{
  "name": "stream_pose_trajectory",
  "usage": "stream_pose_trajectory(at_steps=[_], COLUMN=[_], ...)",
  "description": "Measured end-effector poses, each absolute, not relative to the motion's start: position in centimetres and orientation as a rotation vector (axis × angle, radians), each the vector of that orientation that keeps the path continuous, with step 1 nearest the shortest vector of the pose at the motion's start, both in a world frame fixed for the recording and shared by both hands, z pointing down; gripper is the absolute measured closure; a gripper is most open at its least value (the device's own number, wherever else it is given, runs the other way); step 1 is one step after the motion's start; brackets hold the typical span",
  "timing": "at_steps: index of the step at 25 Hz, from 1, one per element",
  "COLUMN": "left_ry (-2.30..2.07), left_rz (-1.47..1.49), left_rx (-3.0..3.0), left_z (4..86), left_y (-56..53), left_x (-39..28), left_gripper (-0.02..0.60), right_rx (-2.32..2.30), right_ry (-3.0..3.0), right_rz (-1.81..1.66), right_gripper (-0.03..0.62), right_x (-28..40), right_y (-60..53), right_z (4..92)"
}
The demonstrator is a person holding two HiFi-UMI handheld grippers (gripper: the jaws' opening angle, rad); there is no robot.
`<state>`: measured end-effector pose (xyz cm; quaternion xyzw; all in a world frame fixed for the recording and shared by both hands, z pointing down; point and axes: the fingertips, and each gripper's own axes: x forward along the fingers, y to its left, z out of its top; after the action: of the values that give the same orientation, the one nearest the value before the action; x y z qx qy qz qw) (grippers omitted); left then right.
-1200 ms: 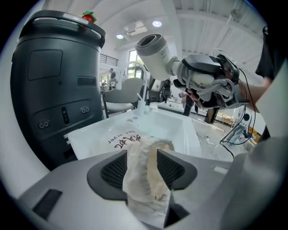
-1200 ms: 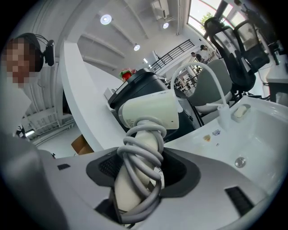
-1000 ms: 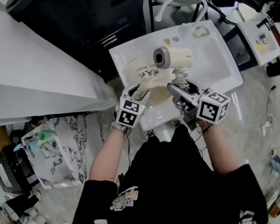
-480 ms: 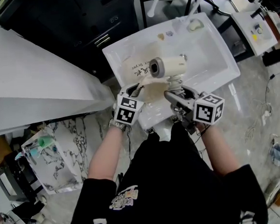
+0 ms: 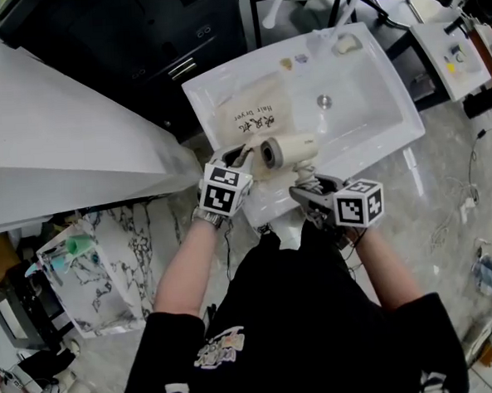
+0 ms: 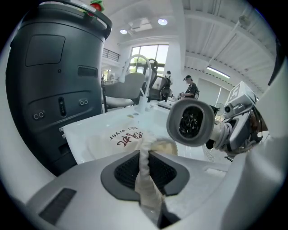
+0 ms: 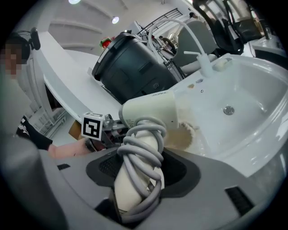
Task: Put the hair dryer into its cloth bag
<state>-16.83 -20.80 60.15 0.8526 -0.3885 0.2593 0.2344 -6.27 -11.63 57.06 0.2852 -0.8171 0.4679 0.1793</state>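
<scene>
The right half of the sink (image 5: 381, 100) is bare round the drain (image 5: 325, 101), and a claw could pass there freely. The left half is covered by the cloth bag (image 5: 253, 116), lying flat. At the near rim the room is tight: the hair dryer (image 5: 286, 152) hangs between the left claw (image 5: 242, 156), whose jaws are closing with the bag's edge between them, and the right claw (image 5: 305, 188). The faucet (image 7: 204, 63) arches over the far rim; a dark machine (image 5: 162, 47) stands close on the left.
</scene>
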Motion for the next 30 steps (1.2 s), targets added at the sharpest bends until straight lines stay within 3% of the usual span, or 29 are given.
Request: stream_pose_trajectory(at_steps=[15,30], left_ry=[-1.068,-1.090], left_rz=[0.684,0.642], left_rx=[2.331,2.346], left_z=[59.7,58.7], left_y=[-21.1,-21.1], left_x=[-16.6,-16.6], left_gripper=[0.535,0.535], right_rx=[0.553,0.582], right_ry=[-2.045,-1.977], right_rz=[1.386,1.406], right_gripper=[0.350,0.350], right_x=[-6.9,-9.2], right_y=[-8.7,-12.8], right_z=[62.6,64.3])
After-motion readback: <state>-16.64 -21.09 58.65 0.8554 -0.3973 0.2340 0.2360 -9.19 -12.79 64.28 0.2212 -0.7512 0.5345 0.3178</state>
